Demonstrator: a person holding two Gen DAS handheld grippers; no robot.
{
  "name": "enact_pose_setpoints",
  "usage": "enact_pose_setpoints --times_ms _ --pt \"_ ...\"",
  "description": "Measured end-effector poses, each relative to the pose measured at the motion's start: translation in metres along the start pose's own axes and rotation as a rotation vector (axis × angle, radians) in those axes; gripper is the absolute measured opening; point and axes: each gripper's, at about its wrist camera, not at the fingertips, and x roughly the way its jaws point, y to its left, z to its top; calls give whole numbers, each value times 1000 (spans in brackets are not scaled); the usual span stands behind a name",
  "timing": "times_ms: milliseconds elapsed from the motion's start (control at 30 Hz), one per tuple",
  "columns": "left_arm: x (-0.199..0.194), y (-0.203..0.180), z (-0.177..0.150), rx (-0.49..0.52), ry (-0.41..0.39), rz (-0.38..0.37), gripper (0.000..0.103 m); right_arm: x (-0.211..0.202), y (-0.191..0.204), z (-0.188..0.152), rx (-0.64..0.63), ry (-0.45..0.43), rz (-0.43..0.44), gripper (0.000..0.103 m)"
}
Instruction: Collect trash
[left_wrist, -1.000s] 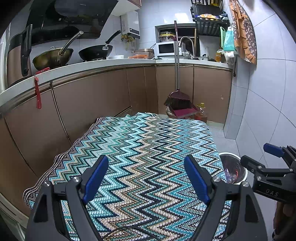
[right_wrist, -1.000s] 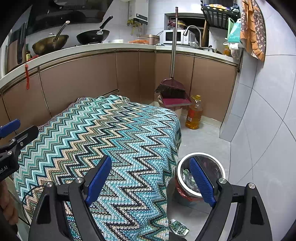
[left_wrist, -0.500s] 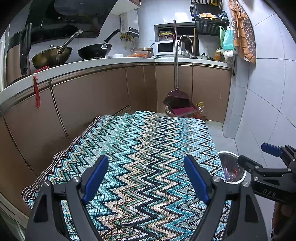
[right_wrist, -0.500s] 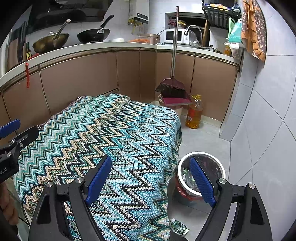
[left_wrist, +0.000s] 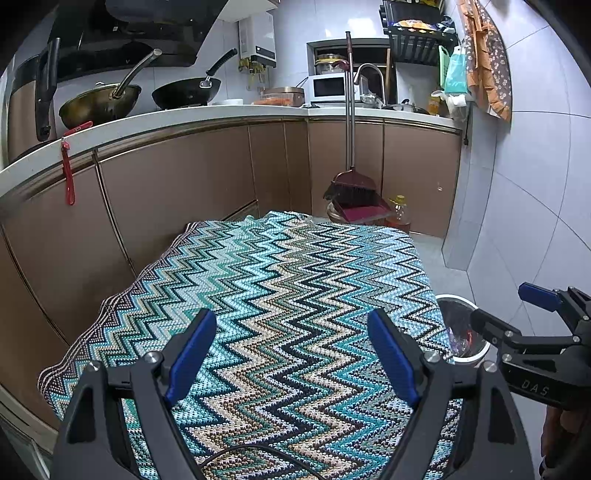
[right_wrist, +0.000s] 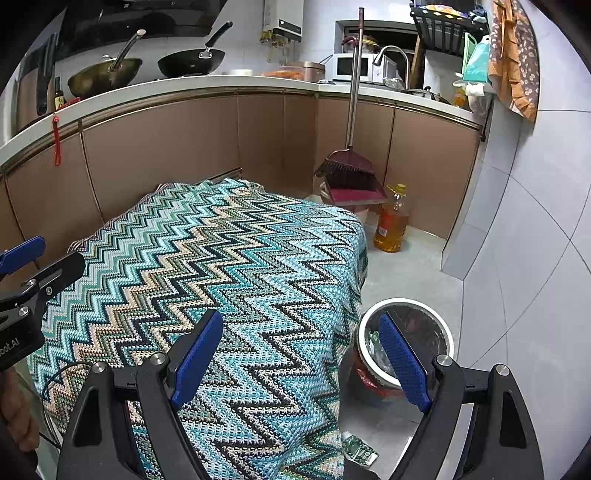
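A table under a zigzag teal cloth (left_wrist: 295, 302) fills the middle of both views (right_wrist: 229, 266). My left gripper (left_wrist: 291, 354) is open and empty above the cloth. My right gripper (right_wrist: 301, 354) is open and empty over the table's right edge; it also shows in the left wrist view (left_wrist: 517, 310). A round trash bin with a white rim (right_wrist: 439, 317) stands on the floor right of the table, with wrappers inside; its rim shows in the left wrist view (left_wrist: 476, 354). A small green wrapper (right_wrist: 358, 448) lies on the floor beside the bin.
A broom and red dustpan (right_wrist: 351, 173) lean on the brown cabinets (right_wrist: 166, 147). An oil bottle (right_wrist: 391, 221) stands on the floor near them. The counter (left_wrist: 221, 114) holds woks and a microwave. A tiled wall (right_wrist: 535, 240) is on the right.
Both views have shifted only slightly; the left gripper has drifted a little back and up. Both grippers stay open and empty.
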Motion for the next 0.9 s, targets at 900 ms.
enact_pose_setpoints --times_ms 900 --pt "10 2 -3 0 18 -6 83 8 4 -3 0 12 -9 86"
